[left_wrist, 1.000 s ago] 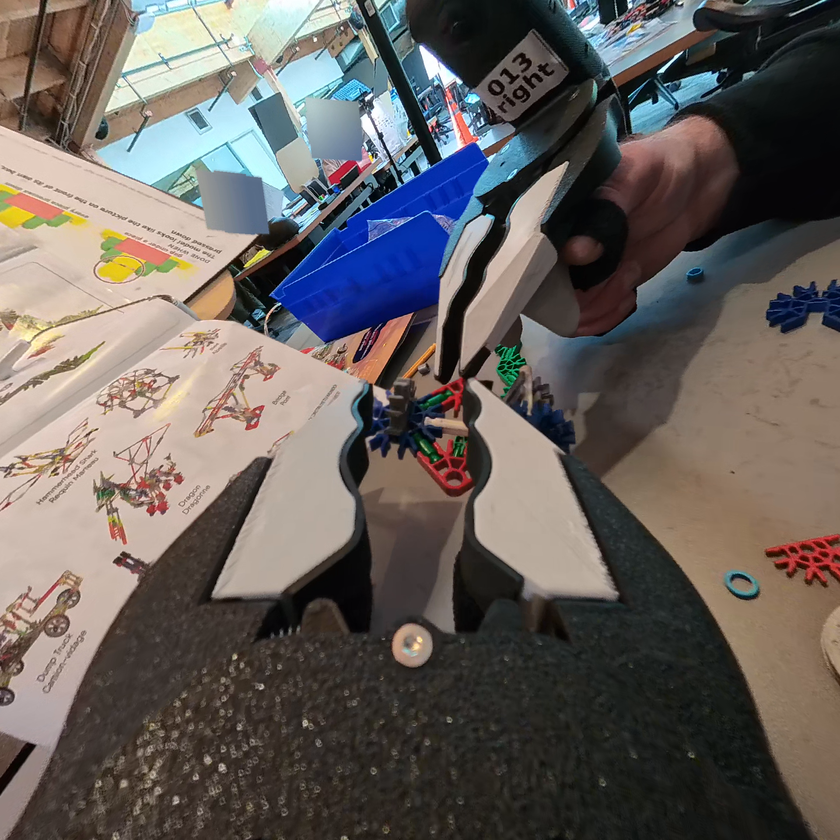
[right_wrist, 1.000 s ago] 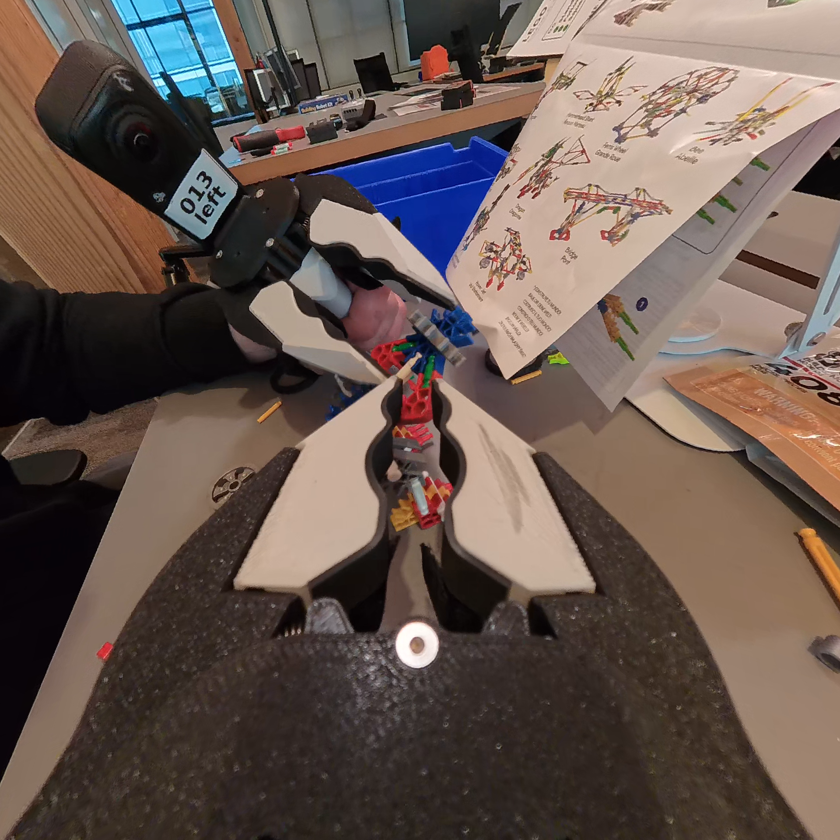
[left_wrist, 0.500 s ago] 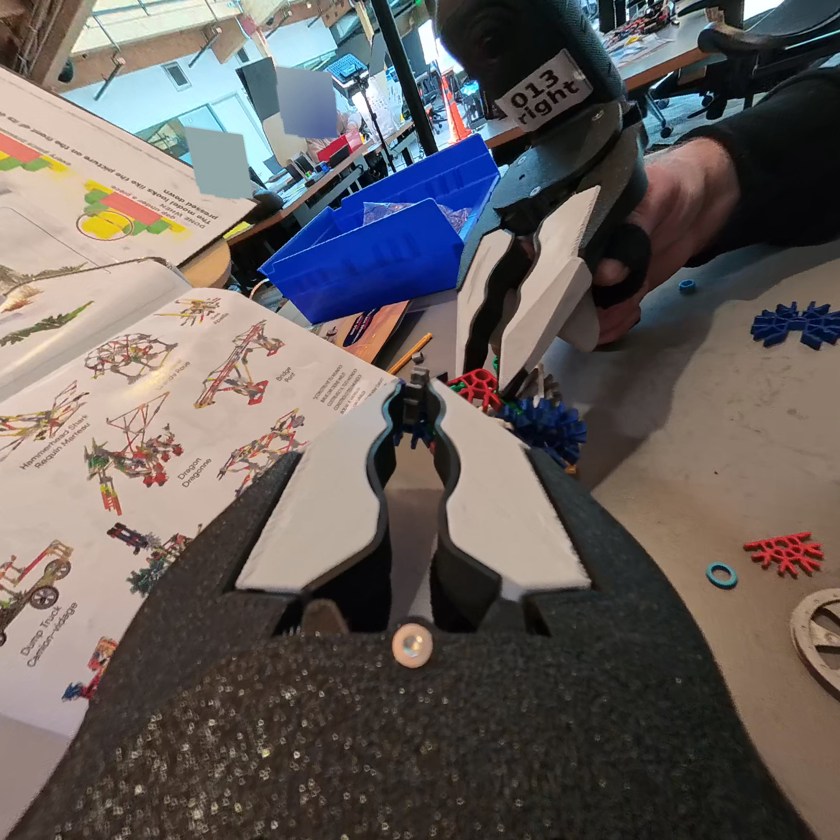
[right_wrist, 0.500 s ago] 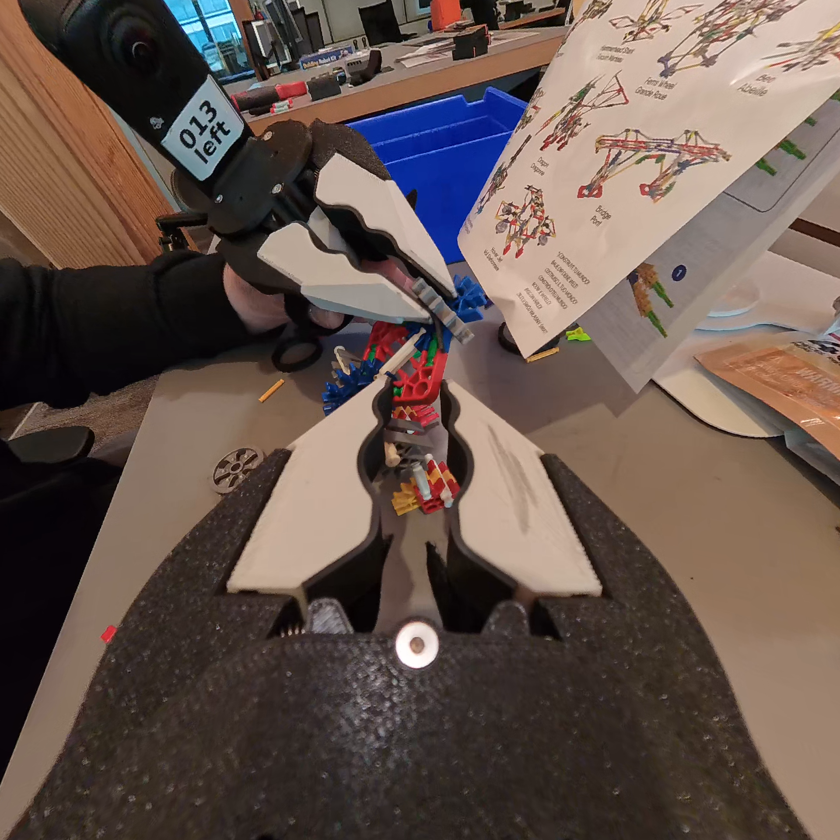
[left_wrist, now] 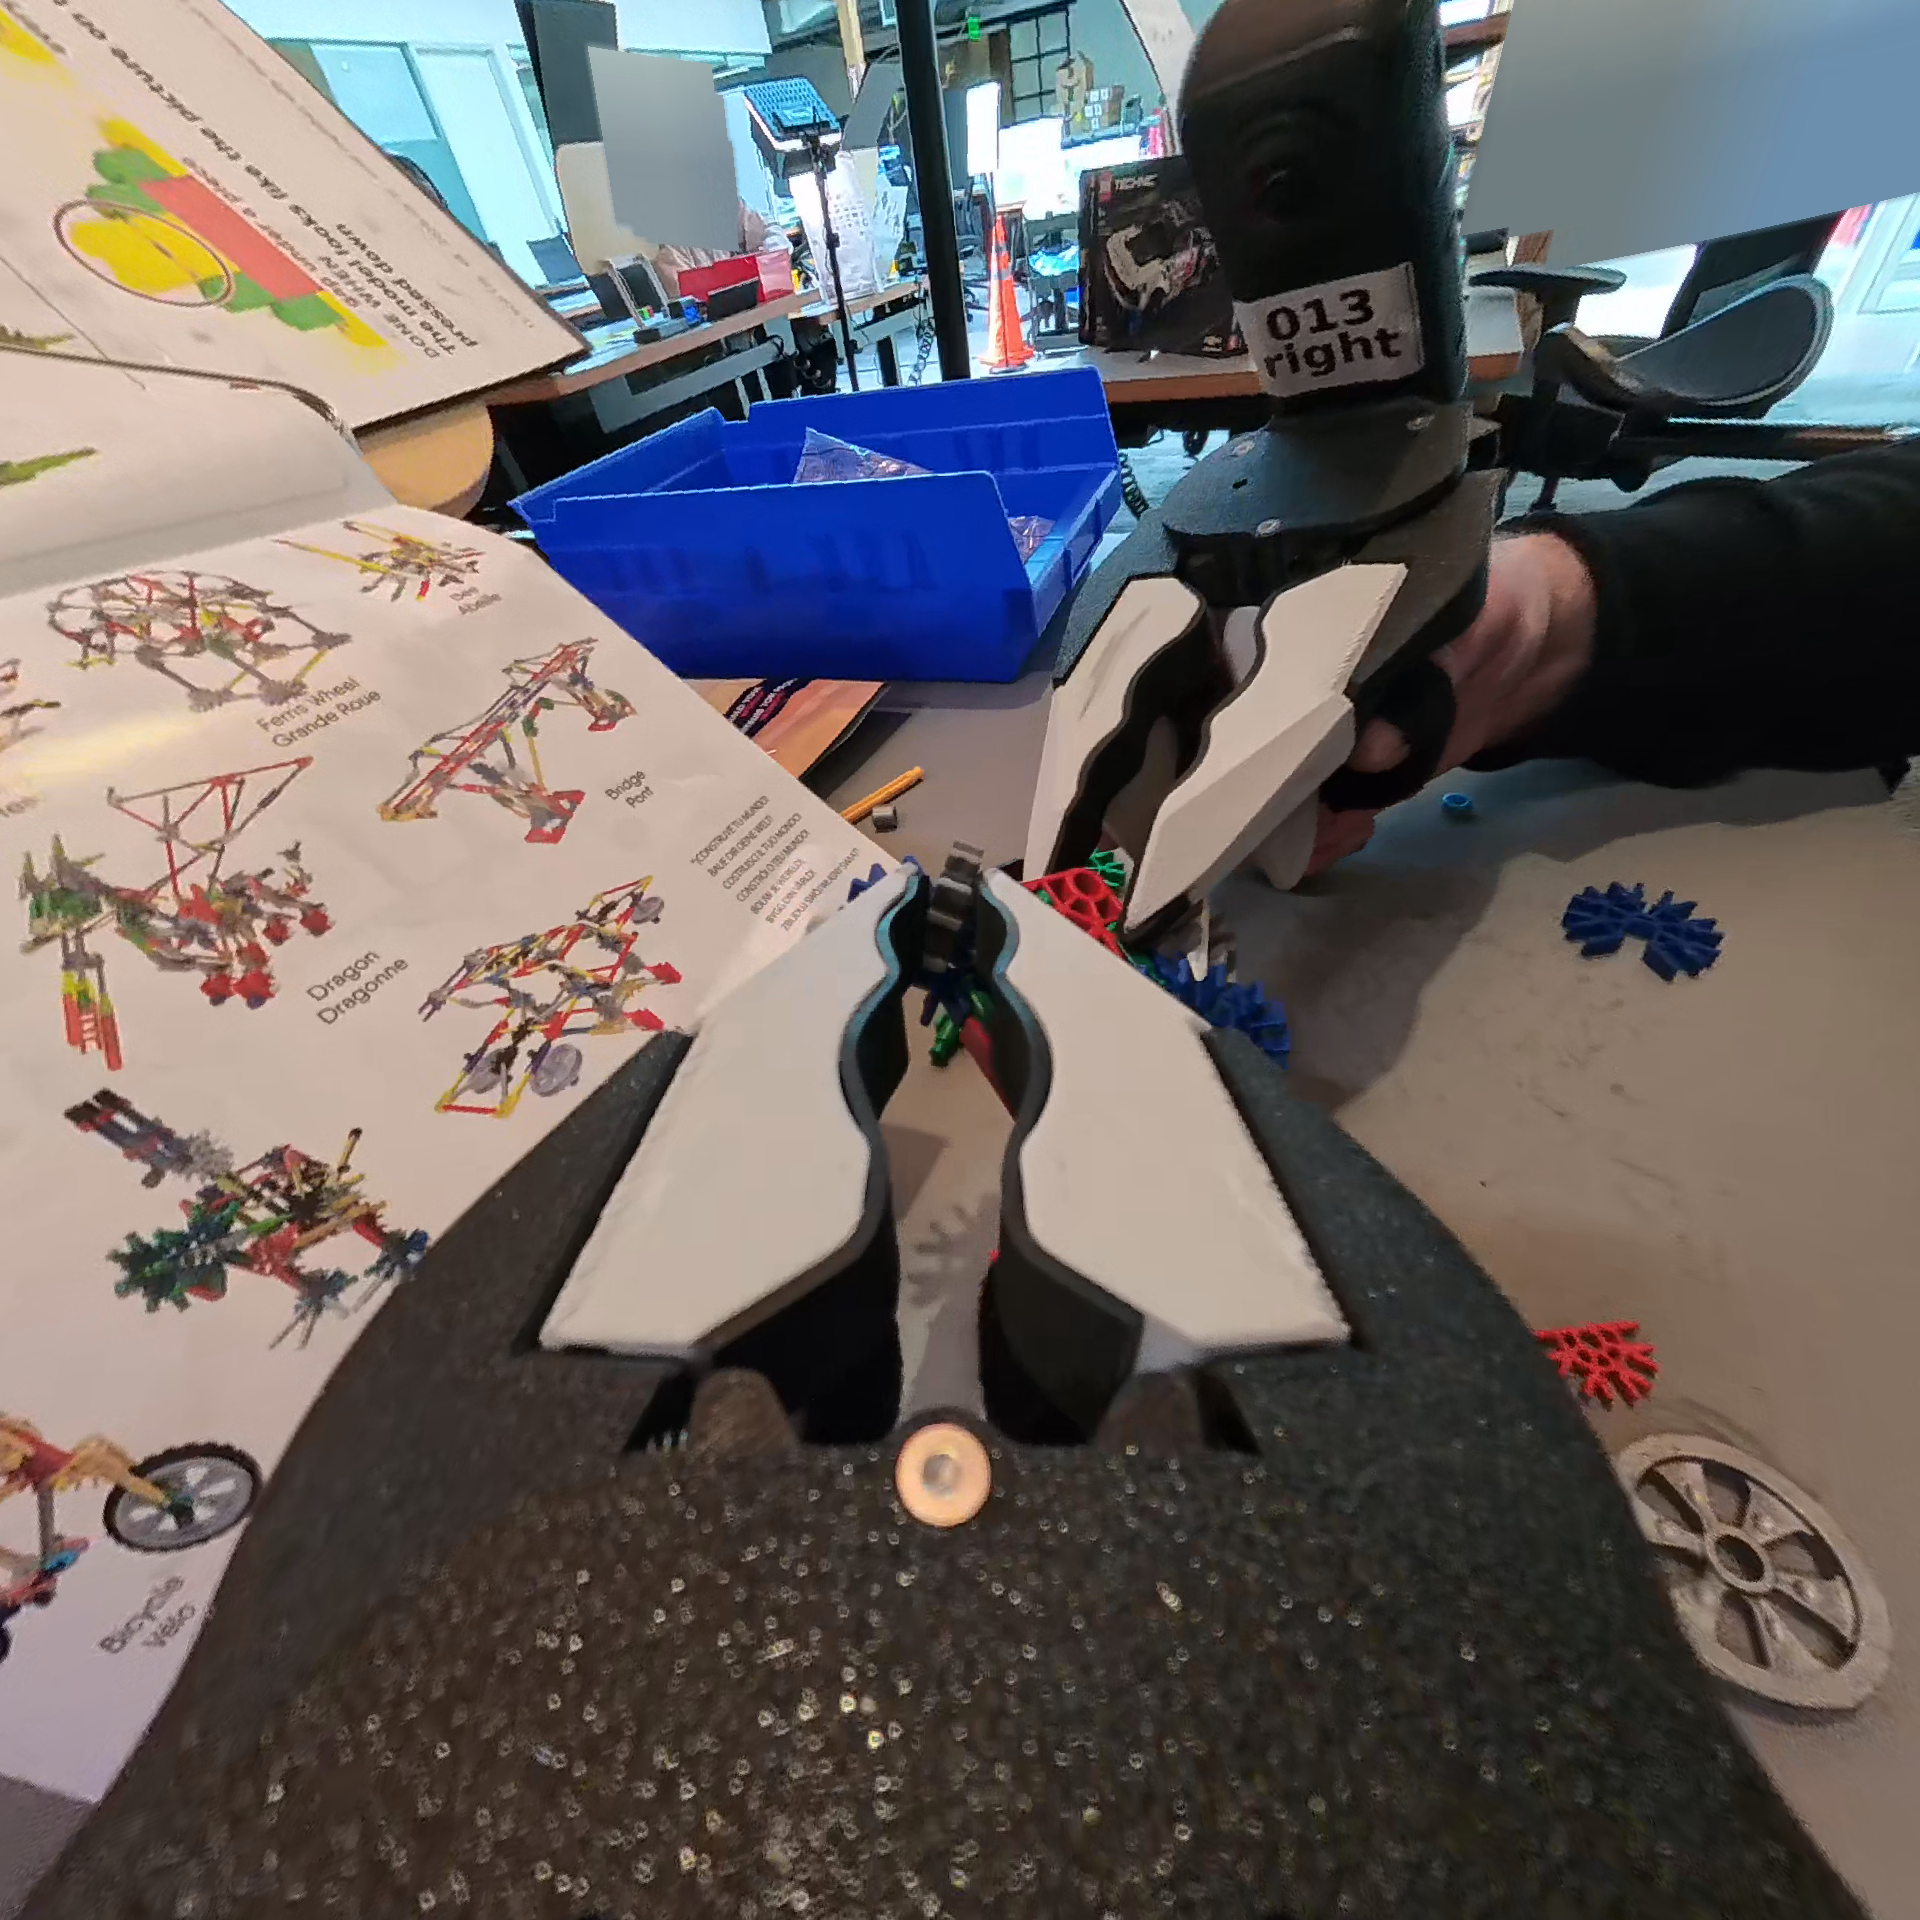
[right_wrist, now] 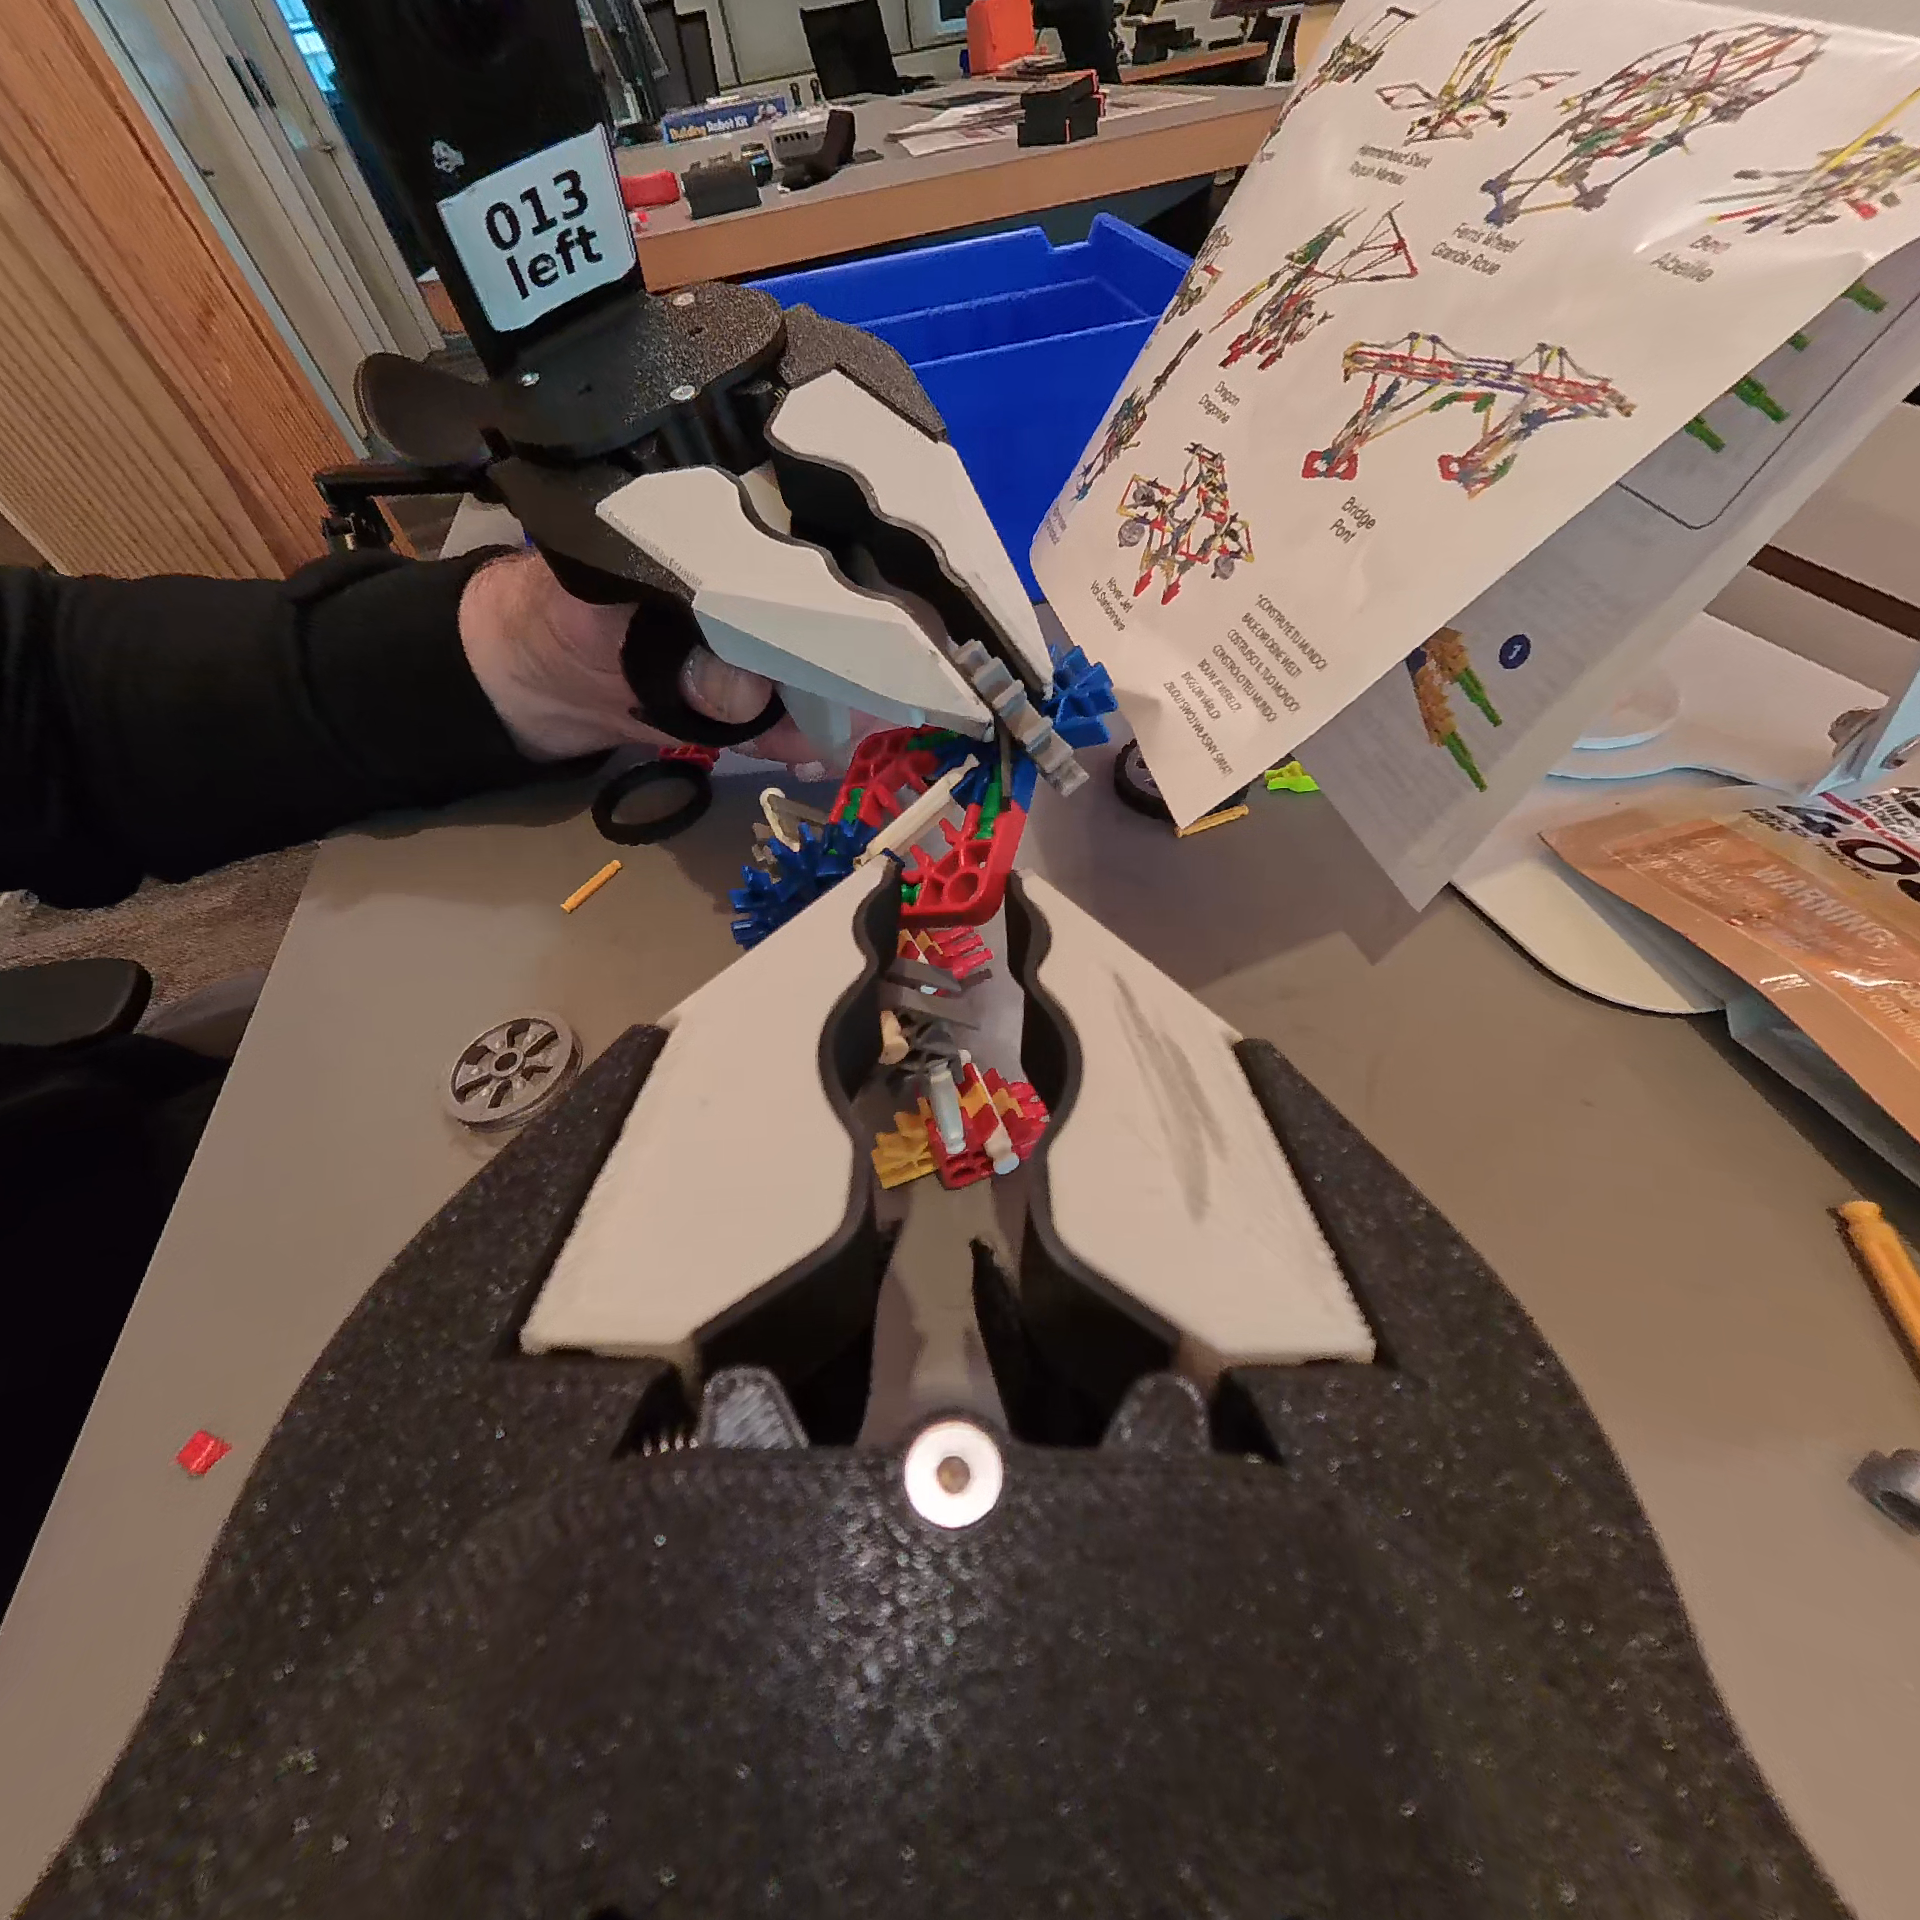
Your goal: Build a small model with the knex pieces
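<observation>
Grippers meet over a toy model [right_wrist: 940, 831]: left gripper [left_wrist: 951, 894] pinches its grey gear [left_wrist: 948, 914] (at 12 o'clock), right gripper [right_wrist: 951, 894] clamps the red connector [right_wrist: 961, 873].

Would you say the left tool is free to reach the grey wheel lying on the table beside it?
Probably yes: the grey wheel lies alone on open table, nothing over it. But the left tool is shut on a grey gear, so it would have to drop that first.

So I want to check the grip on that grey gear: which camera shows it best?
The right wrist view: the grey gear shows side-on, teeth visible, clamped at the left gripper tips above the red and blue construction-toy model. The left wrist view shows the gear only edge-on between its own fingertips.
</observation>
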{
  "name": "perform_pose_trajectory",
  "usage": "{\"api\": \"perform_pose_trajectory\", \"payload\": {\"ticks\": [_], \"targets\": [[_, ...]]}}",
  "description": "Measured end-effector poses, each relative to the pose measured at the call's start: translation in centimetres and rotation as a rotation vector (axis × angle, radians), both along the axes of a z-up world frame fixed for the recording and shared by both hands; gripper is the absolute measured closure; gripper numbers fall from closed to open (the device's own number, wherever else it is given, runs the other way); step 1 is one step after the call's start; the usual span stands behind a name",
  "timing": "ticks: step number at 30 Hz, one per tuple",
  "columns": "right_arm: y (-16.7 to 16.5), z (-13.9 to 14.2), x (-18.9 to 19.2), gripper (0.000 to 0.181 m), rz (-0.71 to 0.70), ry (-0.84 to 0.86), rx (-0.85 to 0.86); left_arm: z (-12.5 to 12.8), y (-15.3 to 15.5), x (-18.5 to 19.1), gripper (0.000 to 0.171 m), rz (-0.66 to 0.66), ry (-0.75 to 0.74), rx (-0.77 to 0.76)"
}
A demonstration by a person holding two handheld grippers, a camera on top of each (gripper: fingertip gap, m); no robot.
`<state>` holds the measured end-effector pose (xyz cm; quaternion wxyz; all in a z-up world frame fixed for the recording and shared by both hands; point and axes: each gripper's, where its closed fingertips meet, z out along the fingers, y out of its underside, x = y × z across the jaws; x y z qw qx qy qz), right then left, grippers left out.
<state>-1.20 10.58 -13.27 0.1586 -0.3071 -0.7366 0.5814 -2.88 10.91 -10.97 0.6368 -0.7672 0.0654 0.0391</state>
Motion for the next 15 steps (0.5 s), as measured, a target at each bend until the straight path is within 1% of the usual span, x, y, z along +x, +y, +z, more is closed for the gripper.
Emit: {"api": "perform_pose_trajectory", "payload": {"ticks": [4,7,10,13,15], "targets": [[0.0,0.0,0.0,0.163,0.000,0.007,0.005,0.1,-0.1,0.2,0.167,0.007,0.102,0.004],[-0.1,0.1,0.1,0.164,0.004,0.005,0.004,0.2,-0.2,0.3,0.167,0.035,0.293,-0.005],[-0.1,0.3,0.2,0.164,0.008,0.011,-0.004,0.6,-0.3,0.6,0.167,0.063,0.430,-0.010],[-0.1,0.5,0.3,0.165,0.019,0.019,-0.009,0.9,-0.4,1.1,0.168,0.077,0.526,-0.001],[-0.1,0.6,0.5,0.165,0.028,0.029,-0.008,1.1,-0.4,1.4,0.168,0.074,0.554,0.008]]}}
